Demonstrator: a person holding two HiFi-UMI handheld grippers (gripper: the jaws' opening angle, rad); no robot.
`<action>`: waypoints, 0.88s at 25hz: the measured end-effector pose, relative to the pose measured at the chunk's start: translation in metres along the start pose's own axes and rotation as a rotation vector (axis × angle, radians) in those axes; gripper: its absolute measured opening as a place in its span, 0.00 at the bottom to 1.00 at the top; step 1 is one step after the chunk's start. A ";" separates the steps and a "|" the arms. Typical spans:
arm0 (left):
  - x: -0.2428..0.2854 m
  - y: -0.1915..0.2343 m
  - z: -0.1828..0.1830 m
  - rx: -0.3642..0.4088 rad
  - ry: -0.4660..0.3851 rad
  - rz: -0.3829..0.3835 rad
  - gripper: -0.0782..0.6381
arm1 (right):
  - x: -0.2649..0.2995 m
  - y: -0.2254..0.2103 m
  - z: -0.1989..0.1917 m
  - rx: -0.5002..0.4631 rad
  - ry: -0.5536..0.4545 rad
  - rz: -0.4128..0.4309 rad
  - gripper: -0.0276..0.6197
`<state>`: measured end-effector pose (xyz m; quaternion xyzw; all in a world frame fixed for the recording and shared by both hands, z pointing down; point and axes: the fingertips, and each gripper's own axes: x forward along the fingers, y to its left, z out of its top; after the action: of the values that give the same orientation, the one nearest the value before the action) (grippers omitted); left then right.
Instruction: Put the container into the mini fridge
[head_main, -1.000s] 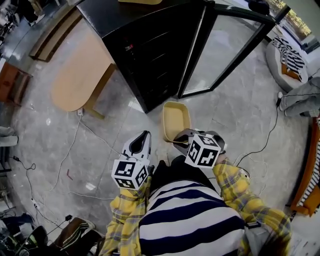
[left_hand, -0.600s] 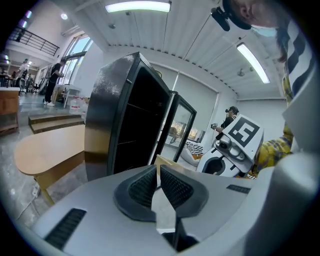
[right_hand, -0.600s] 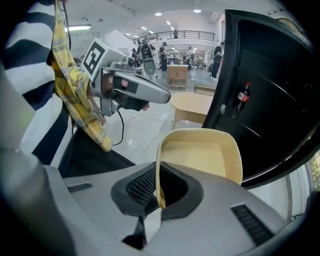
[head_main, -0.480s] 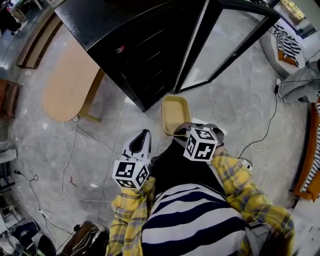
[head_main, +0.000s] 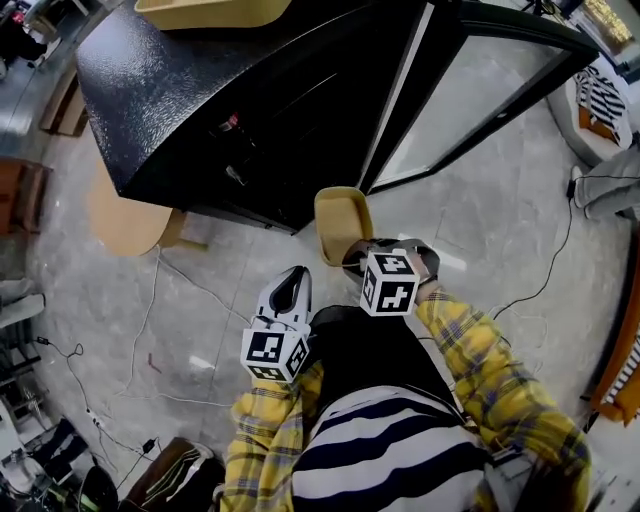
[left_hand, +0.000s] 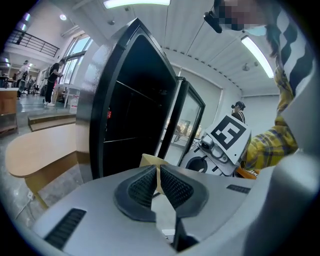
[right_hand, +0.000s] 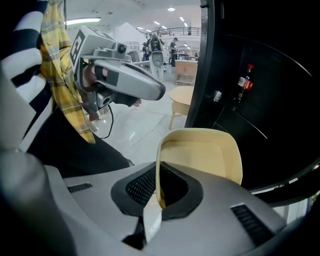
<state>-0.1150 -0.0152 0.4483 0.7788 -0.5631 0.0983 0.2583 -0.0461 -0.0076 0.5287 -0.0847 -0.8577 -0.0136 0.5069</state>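
A shallow beige plastic container (head_main: 338, 223) (right_hand: 200, 156) is held out in front of the open black mini fridge (head_main: 260, 110) (right_hand: 260, 100). My right gripper (head_main: 362, 255) (right_hand: 159, 189) is shut on the container's near rim. My left gripper (head_main: 290, 290) (left_hand: 156, 184) hangs to the left of it, shut with nothing between its pads; the container's edge shows just behind them. The fridge's glass door (head_main: 480, 90) stands swung open to the right. A red-capped bottle (right_hand: 243, 82) stands on an inner shelf.
A rounded wooden table (head_main: 125, 215) stands left of the fridge. A second beige container (head_main: 205, 12) lies on the fridge top. Cables (head_main: 150, 300) trail over the marble floor. A striped cushion seat (head_main: 600, 105) is at the far right.
The view has closed in on the fridge, which now fills more of the frame. Both grippers and the held container have moved forward toward its open front.
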 end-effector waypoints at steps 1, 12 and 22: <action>0.005 0.002 -0.001 -0.001 0.007 0.008 0.16 | 0.003 -0.006 -0.003 -0.017 0.006 0.008 0.09; 0.068 0.018 -0.017 -0.002 0.084 0.063 0.16 | 0.049 -0.085 -0.021 -0.096 0.032 0.015 0.09; 0.108 0.040 -0.031 0.042 0.143 0.096 0.16 | 0.086 -0.142 -0.020 -0.123 0.059 -0.021 0.09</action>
<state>-0.1104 -0.0983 0.5340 0.7472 -0.5776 0.1776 0.2766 -0.0916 -0.1382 0.6220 -0.1061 -0.8408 -0.0740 0.5256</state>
